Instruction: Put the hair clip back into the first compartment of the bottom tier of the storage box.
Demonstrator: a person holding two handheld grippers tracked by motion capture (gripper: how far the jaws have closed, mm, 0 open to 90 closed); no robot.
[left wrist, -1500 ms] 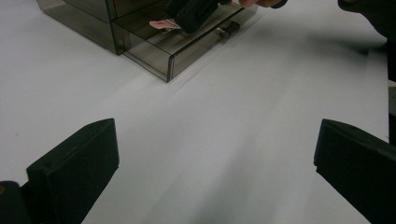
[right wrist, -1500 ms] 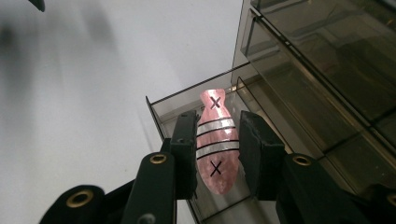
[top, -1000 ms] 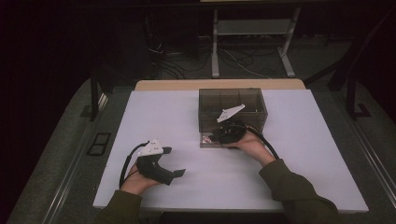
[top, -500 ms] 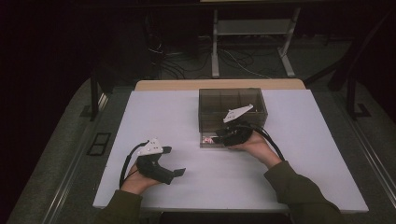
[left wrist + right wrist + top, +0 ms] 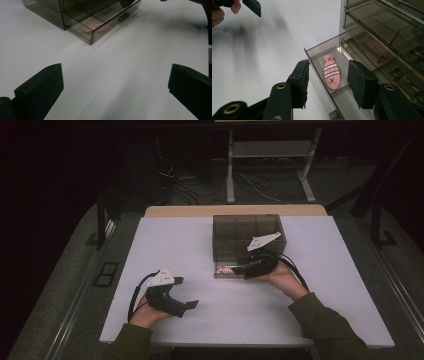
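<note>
Pink fish (image 5: 331, 73) between right gripper (image 5: 327, 82) jaws

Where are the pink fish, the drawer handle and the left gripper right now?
pink fish (image 5: 331, 72), right gripper view, on its striped middle.
drawer handle (image 5: 124, 17), left gripper view, on the small knob at the drawer front.
left gripper (image 5: 188, 292), high view, midway between its fingertips.

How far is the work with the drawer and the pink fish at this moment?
Done: the bottom drawer of the smoky box stands pulled out, with the pink striped fish lying flat inside it. In hand: the right gripper is open at the drawer, one of its fingers outside the drawer's front wall. Left: gripping the fish, probably. The left gripper waits open over the table.
</note>
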